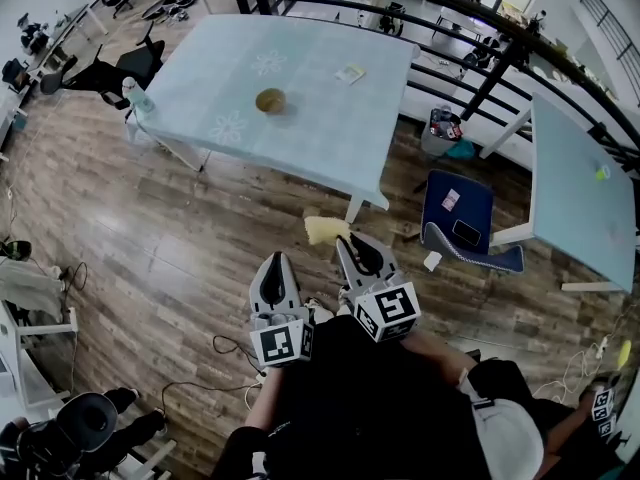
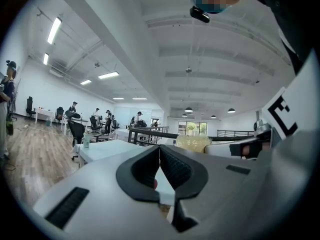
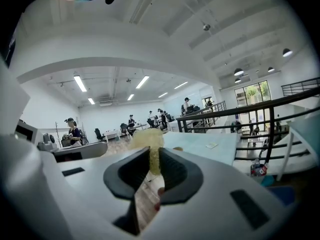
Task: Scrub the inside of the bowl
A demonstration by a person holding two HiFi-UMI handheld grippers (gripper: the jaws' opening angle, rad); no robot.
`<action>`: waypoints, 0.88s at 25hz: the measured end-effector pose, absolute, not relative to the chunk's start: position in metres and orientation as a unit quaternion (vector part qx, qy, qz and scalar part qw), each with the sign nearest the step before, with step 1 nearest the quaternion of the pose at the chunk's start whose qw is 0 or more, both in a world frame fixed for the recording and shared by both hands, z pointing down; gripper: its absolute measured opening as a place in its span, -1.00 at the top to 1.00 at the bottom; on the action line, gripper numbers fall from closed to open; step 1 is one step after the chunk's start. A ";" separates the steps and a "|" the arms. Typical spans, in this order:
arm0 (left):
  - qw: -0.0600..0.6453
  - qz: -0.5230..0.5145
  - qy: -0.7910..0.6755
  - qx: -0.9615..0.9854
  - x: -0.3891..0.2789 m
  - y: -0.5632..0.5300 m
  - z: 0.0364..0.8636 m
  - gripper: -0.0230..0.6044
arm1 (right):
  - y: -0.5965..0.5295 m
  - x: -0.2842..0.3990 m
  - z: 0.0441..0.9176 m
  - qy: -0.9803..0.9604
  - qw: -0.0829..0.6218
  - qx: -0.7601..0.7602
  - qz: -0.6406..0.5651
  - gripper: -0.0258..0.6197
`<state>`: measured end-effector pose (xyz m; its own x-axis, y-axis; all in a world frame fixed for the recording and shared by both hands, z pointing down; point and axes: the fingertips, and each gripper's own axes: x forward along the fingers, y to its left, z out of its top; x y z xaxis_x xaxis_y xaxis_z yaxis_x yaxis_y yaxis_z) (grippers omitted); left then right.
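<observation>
A small brown bowl [image 1: 270, 100] stands on the pale blue table [image 1: 320, 143], far ahead of both grippers. My right gripper [image 1: 346, 241] is shut on a yellow sponge [image 1: 326, 230], which sticks out past its tips over the wooden floor. In the right gripper view the sponge [image 3: 148, 143] is pinched between the black jaws of that gripper [image 3: 152, 156]. My left gripper [image 1: 277, 259] hangs beside it, shut with nothing in it. The left gripper view shows its jaws [image 2: 159, 154] closed together, with the sponge [image 2: 193, 143] off to the right.
A bottle [image 1: 137, 96] stands at the table's left corner and a white card [image 1: 350, 73] lies near its far edge. A blue chair [image 1: 458, 218] and a second table [image 1: 580, 198] are to the right. A black railing [image 1: 450, 38] runs behind. Cables [image 1: 235, 353] lie on the floor.
</observation>
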<state>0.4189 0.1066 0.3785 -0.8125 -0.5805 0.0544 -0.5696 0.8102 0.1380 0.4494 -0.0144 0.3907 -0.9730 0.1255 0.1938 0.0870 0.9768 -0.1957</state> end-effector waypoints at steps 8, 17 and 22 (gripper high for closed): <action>0.052 -0.068 -0.959 0.269 0.431 0.103 0.389 0.88 | -0.022 0.457 0.397 -0.988 0.110 -0.076 0.083 0.73; 0.048 -0.070 -0.957 0.276 0.407 0.093 0.389 0.88 | -0.029 0.435 0.400 -0.987 0.115 -0.072 0.079 0.73; 0.057 -0.075 -0.958 0.271 0.381 0.107 0.395 0.88 | -0.018 0.411 0.404 -0.987 0.120 -0.069 0.079 0.73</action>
<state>0.3814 0.1068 0.3947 -0.8471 -0.5270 0.0678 -0.5100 0.8422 0.1748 0.4111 -0.0176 0.4041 -0.9617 0.1551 0.2259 0.1174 0.9781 -0.1720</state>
